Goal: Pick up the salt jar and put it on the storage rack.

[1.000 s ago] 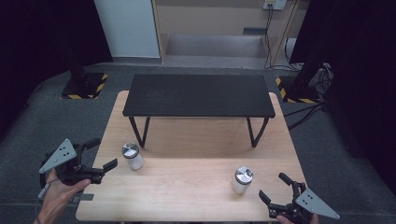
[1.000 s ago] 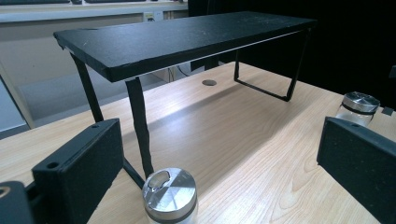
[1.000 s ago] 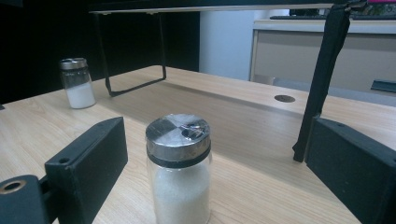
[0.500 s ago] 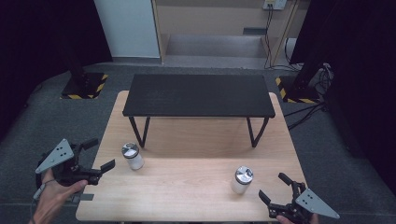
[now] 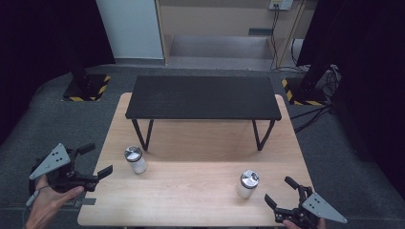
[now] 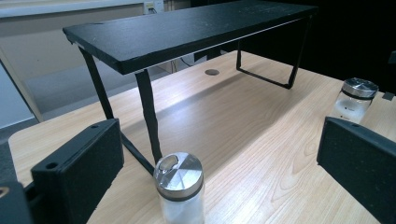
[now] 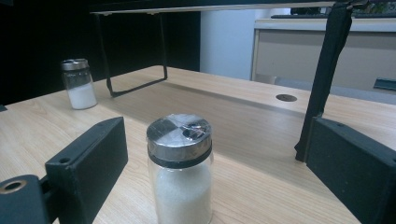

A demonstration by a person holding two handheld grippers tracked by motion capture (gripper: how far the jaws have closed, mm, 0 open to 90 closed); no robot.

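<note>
Light wooden table (image 5: 200,191), low black metal-legged shelf (image 5: 203,98) running crosswise at the back.
Two small glass jars with shiny metal lids stand upright, white powder inside, no labels I can read: left jar (image 5: 135,160), right jar (image 5: 248,183). Left gripper (image 5: 98,160) and right gripper (image 5: 279,195) both have jaws spread wide, holding nothing.

wooden table (image 5: 200,191), black shelf (image 5: 203,98), two shakers (image 5: 135,160)
</note>
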